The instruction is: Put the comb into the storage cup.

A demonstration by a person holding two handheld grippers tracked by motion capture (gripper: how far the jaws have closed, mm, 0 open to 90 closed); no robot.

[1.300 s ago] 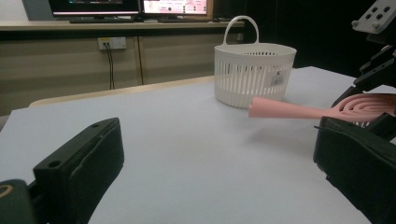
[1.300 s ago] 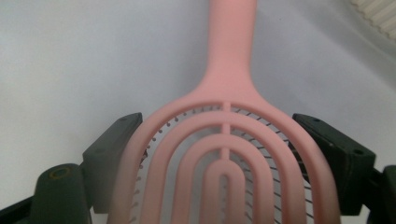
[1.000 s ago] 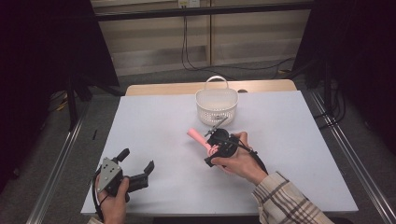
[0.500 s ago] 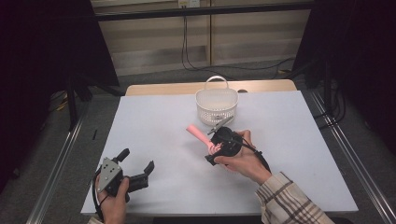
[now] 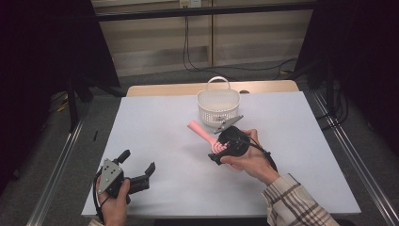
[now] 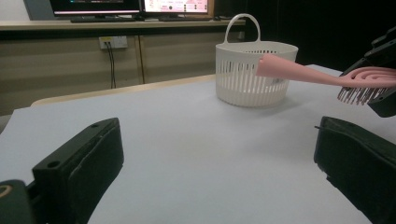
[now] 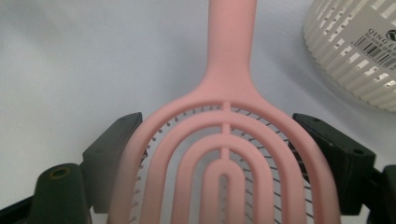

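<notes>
So the right gripper (image 5: 221, 149) is clamped on the head of the pink plastic vented hairbrush (image 7: 226, 154), lifted beside the white slotted plastic basket (image 5: 218, 107). Pickup done, drop-in probably left. Left gripper (image 5: 136, 170) rests apart, empty.

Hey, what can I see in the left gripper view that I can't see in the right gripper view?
Left gripper view alone: the monitors on the far counter, the basket's handle, and the open left gripper.

Right gripper view alone: the barcode label on the basket, and the right gripper shut on the brush head's edges.

Both: the pink hairbrush, the white basket and the white table.
</notes>
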